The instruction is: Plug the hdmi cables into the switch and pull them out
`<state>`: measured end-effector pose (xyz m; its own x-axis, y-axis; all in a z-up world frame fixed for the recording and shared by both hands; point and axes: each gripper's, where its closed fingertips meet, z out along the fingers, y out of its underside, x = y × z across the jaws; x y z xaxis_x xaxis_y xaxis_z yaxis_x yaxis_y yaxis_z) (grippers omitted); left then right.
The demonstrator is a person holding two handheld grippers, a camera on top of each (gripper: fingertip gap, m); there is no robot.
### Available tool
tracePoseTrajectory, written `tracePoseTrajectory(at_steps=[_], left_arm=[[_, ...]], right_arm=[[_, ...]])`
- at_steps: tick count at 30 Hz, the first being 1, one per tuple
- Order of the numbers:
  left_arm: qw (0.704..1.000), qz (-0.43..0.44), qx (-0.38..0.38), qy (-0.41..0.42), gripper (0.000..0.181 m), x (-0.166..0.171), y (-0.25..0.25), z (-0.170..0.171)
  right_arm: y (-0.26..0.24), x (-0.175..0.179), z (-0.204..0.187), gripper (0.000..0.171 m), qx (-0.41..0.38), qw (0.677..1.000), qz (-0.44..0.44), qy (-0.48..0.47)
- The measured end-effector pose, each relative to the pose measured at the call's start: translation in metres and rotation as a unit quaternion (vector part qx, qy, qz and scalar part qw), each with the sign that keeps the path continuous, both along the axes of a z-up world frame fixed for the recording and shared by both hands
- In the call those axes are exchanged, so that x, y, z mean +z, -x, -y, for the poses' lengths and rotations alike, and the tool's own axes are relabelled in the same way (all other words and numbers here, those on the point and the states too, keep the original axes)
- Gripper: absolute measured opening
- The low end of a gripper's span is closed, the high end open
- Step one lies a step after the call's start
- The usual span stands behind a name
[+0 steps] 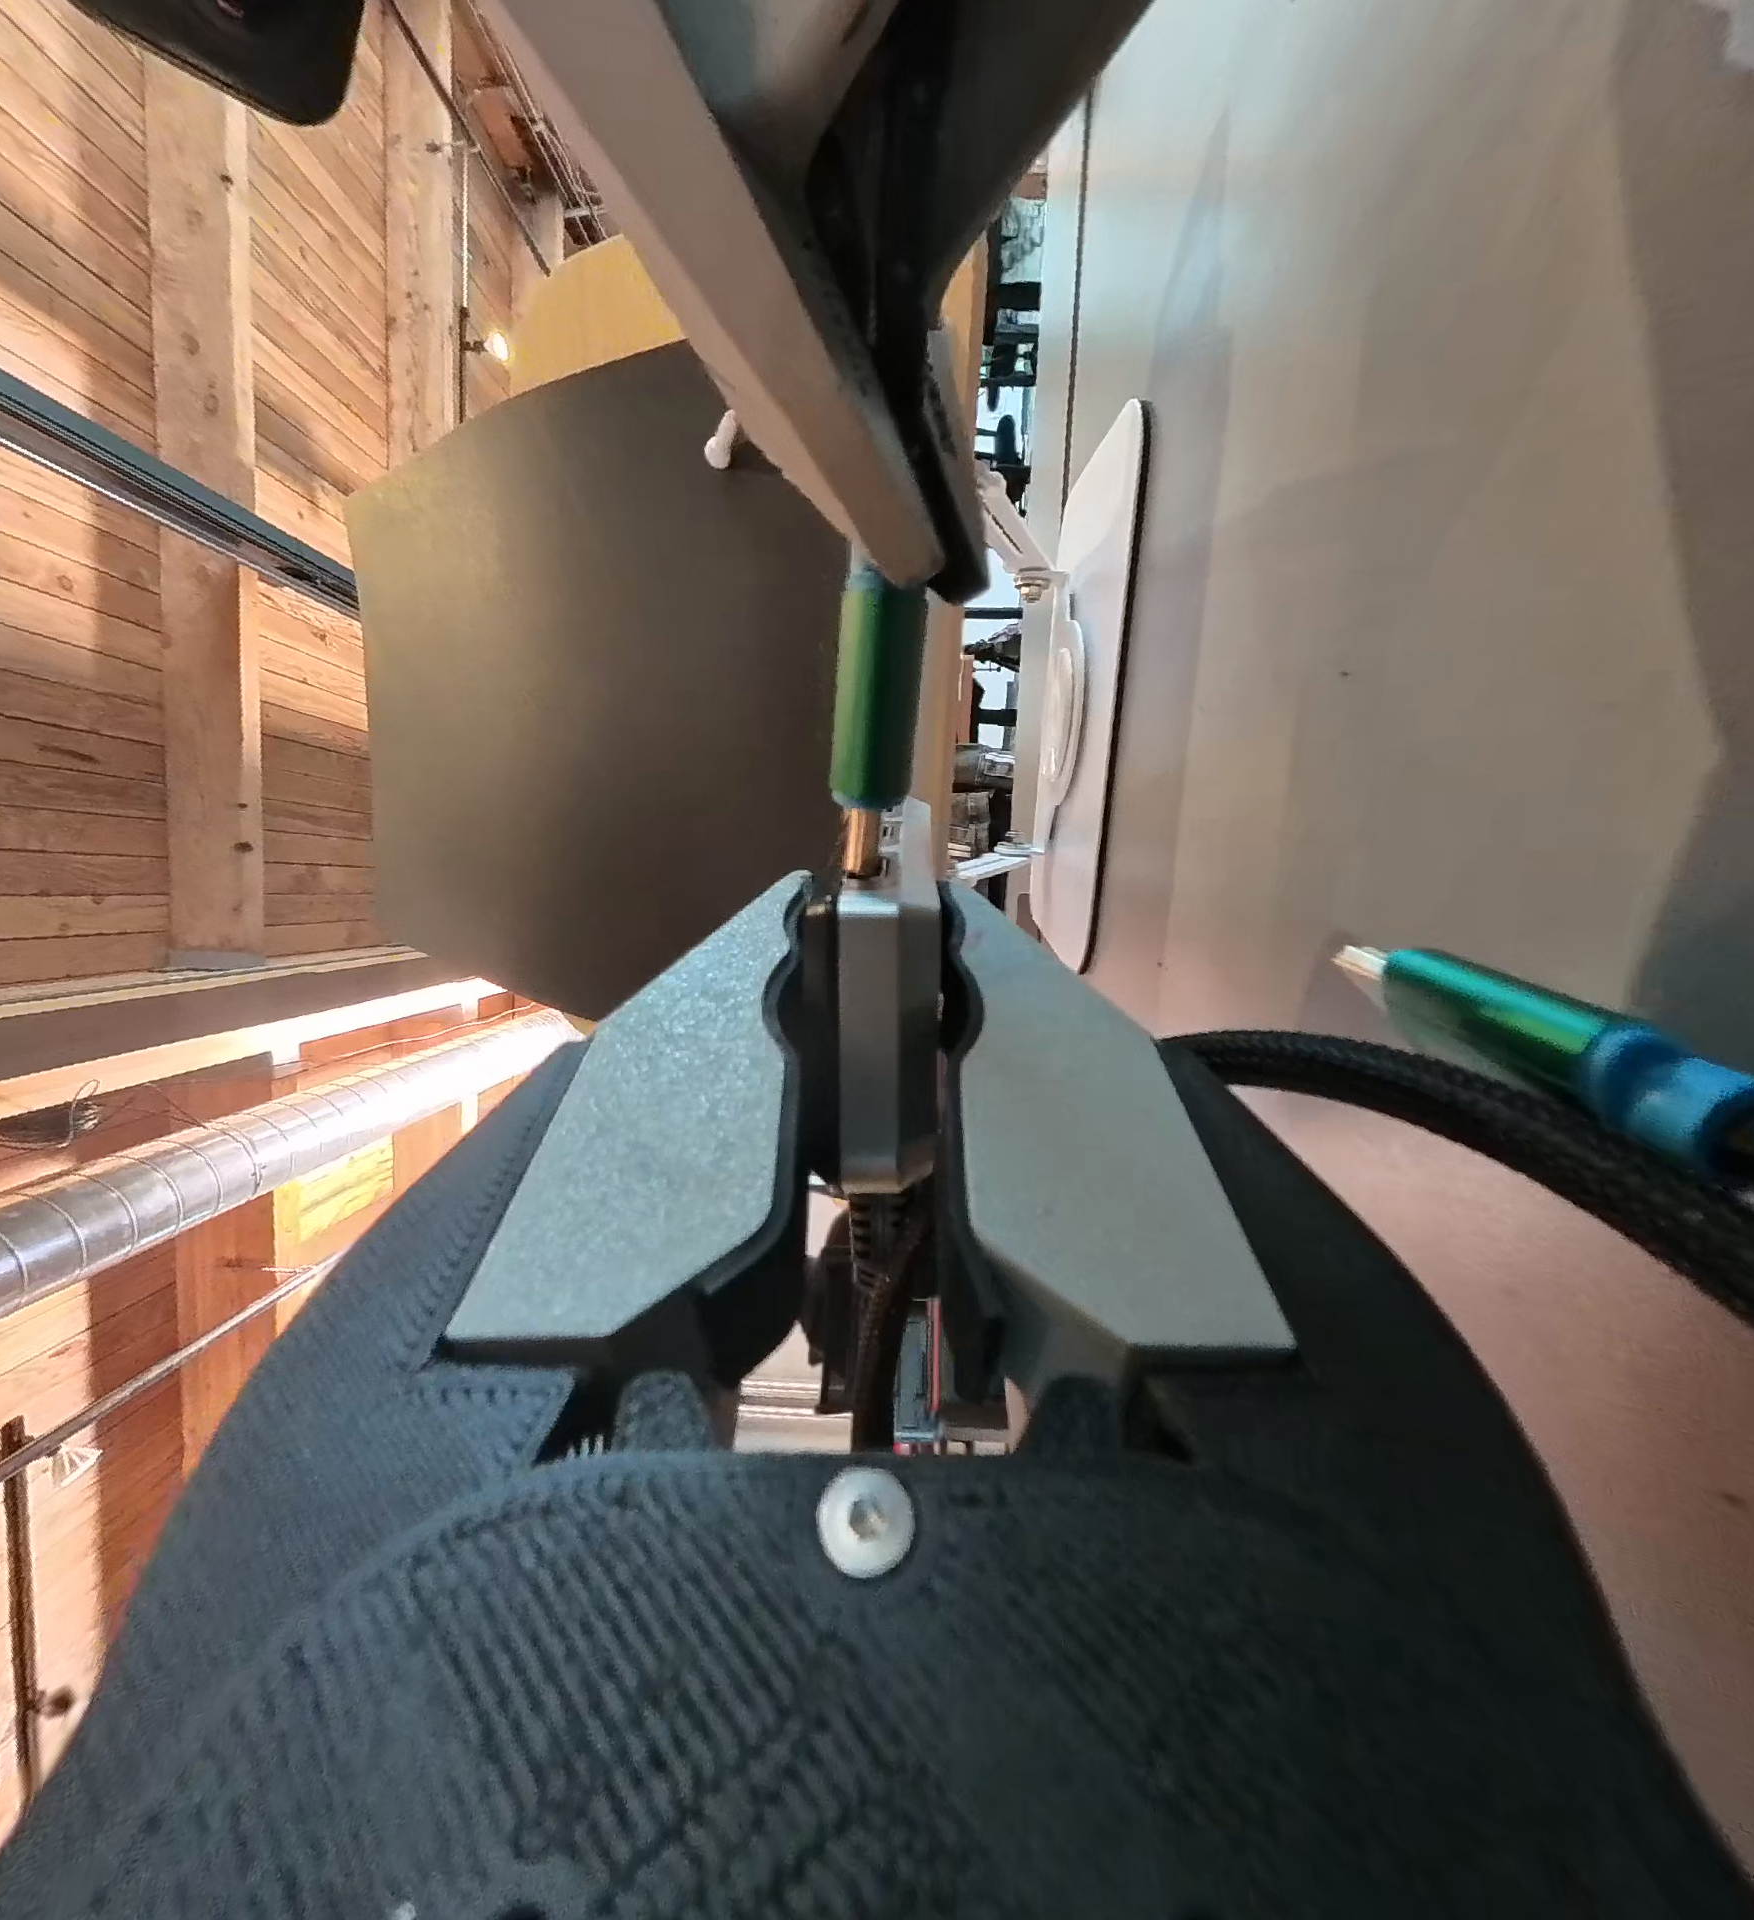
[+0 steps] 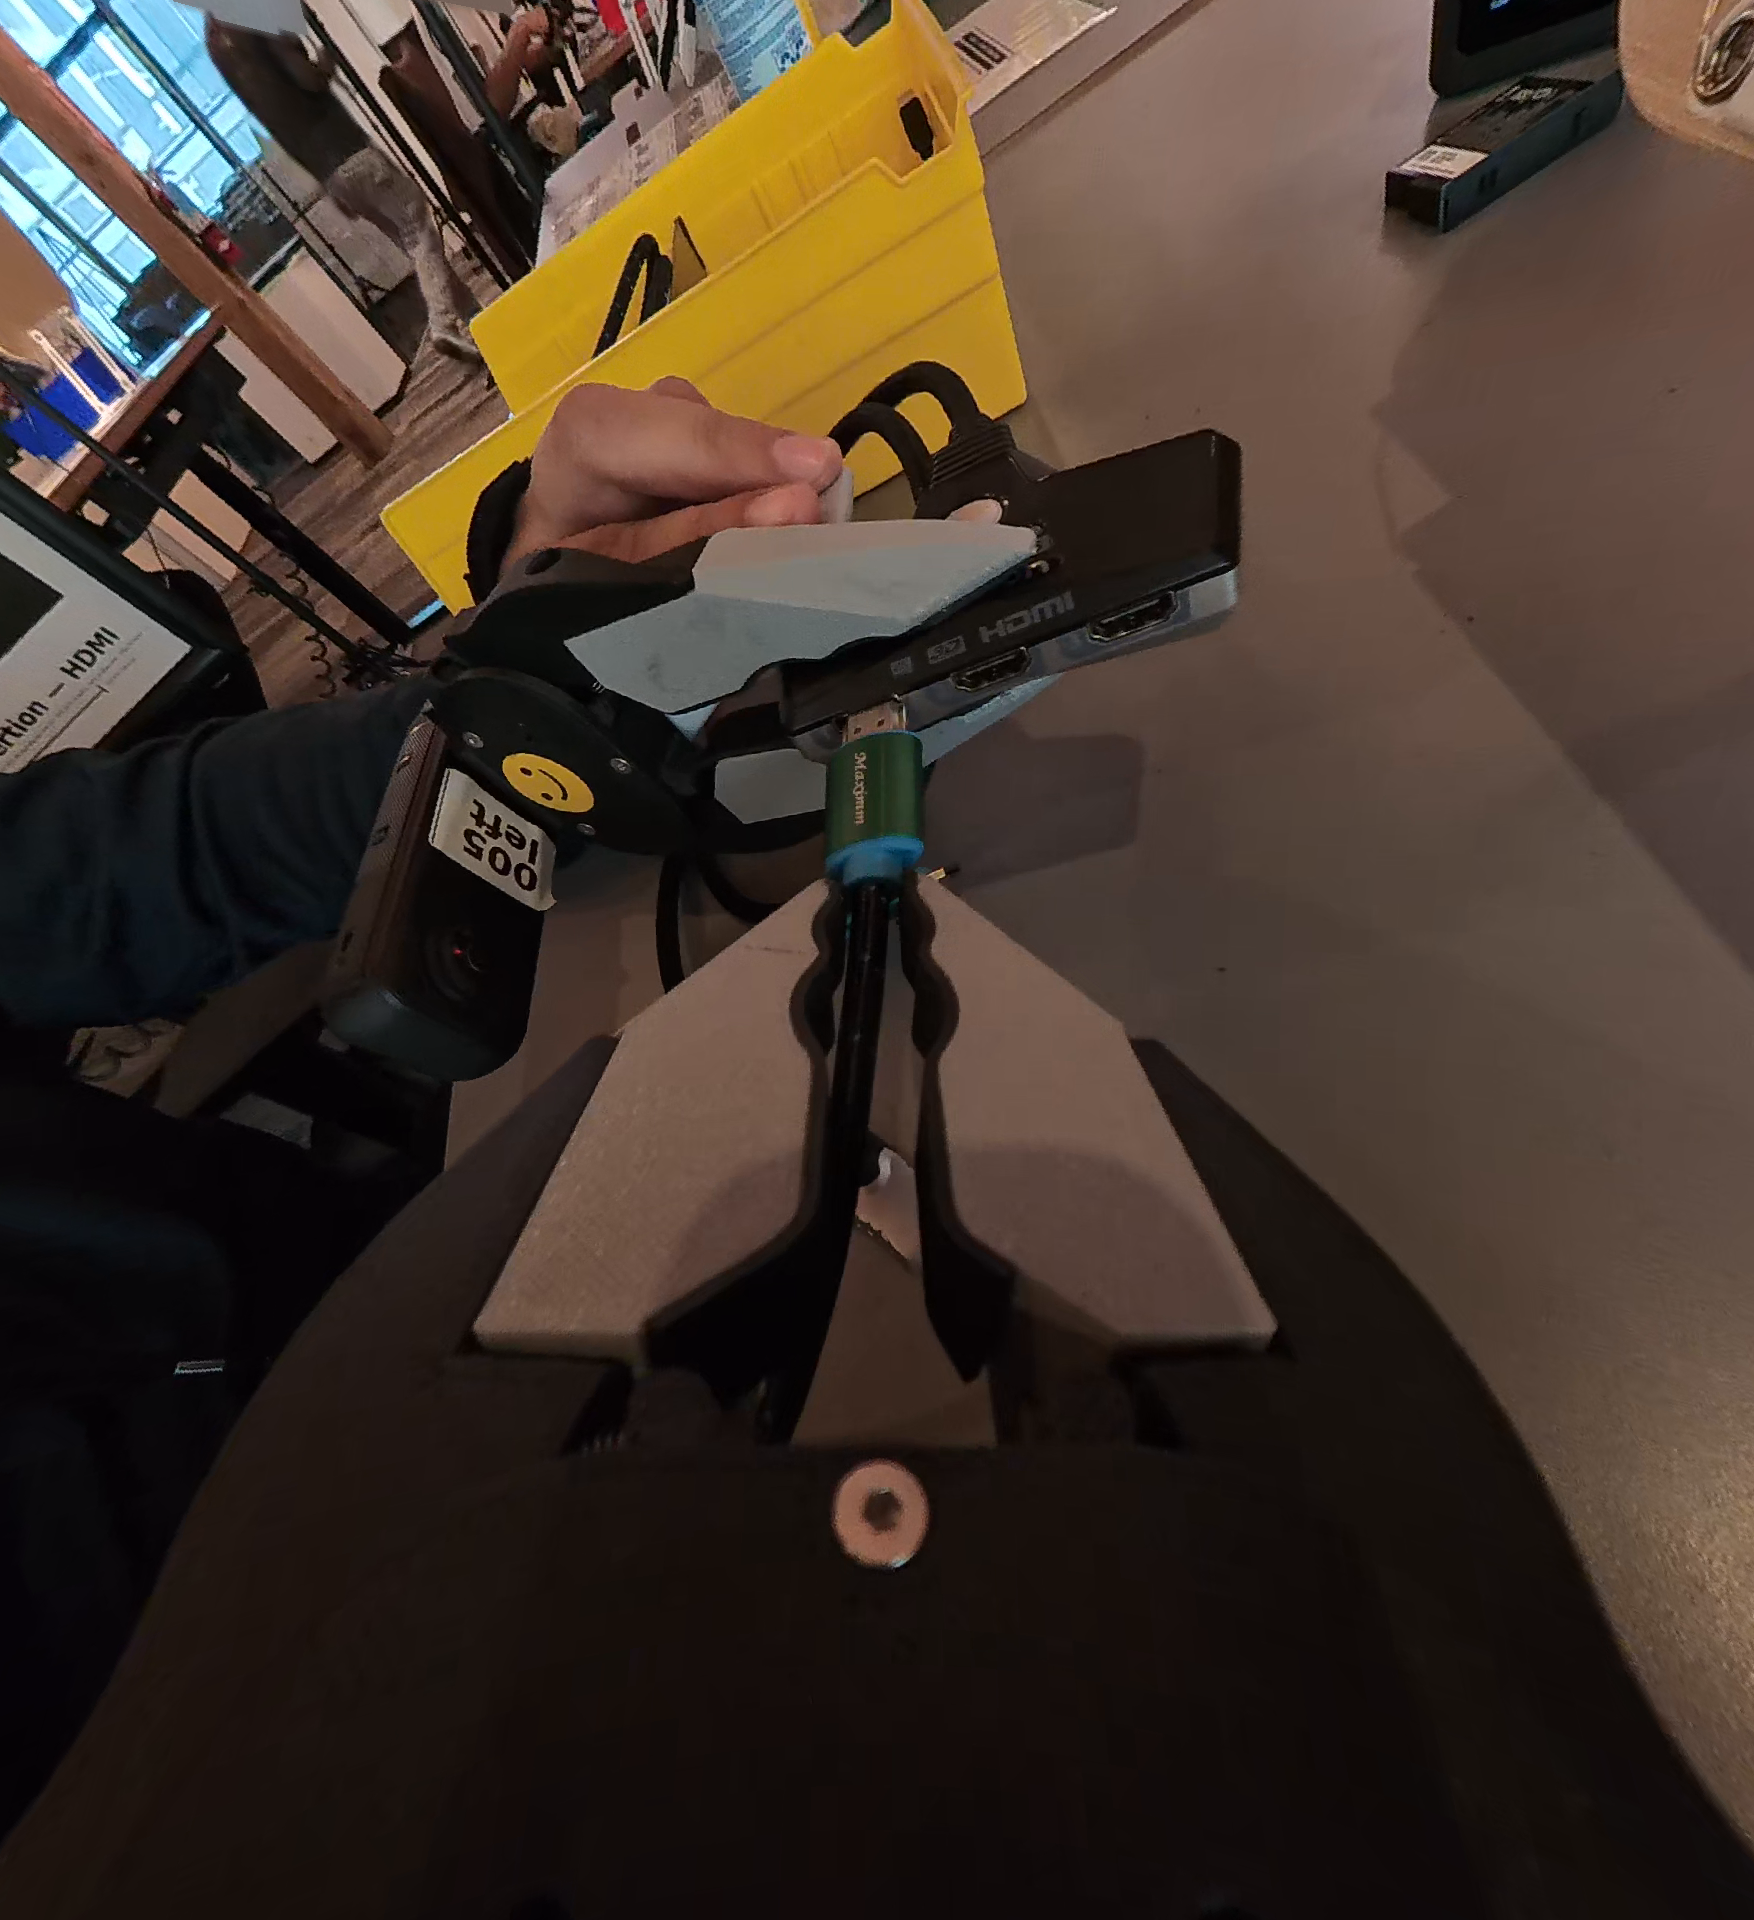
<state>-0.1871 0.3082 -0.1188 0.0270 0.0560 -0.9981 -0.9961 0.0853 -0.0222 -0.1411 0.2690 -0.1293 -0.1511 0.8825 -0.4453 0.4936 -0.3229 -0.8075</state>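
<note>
My left gripper (image 1: 873, 896) is shut on the dark flat HDMI switch (image 1: 878, 1029) and holds it above the table; it also shows in the right wrist view (image 2: 1112, 540), with two empty ports facing me. My right gripper (image 2: 873, 906) is shut on a black cable just behind its green HDMI plug (image 2: 871, 795) with a blue collar. The plug's metal tip (image 2: 871, 719) is at the switch's front edge, beside the empty ports; I cannot tell how deep it sits. A second green plug (image 1: 1475, 1023) lies loose on the table.
A yellow bin (image 2: 800, 270) stands behind the switch. Thick black braided cables (image 1: 1475, 1143) run from the switch's back. A black box (image 2: 1496, 135) lies at the far right of the grey table (image 2: 1372, 831). A white rounded plate (image 1: 1101, 675) lies on the table. Spacing between my two grippers at the tips: around 6 centimetres.
</note>
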Motion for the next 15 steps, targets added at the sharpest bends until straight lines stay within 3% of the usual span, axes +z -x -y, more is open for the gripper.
tracePoseTrajectory(at_steps=[5,11,15], left_arm=[[1.0,0.018,-0.005,0.004,0.019,0.001,-0.001,0.001],[0.983,0.169,-0.047,0.06,0.019,0.002,0.007,0.003],[0.97,0.223,-0.055,0.075,0.019,0.005,0.014,0.004]], right_arm=[[0.0,0.0,0.0,0.007,0.001,1.0,-0.002,-0.002],[-0.002,0.002,-0.006,0.007,-0.012,0.999,-0.005,-0.037],[0.0,0.004,-0.005,0.008,-0.008,0.999,-0.012,-0.036]])
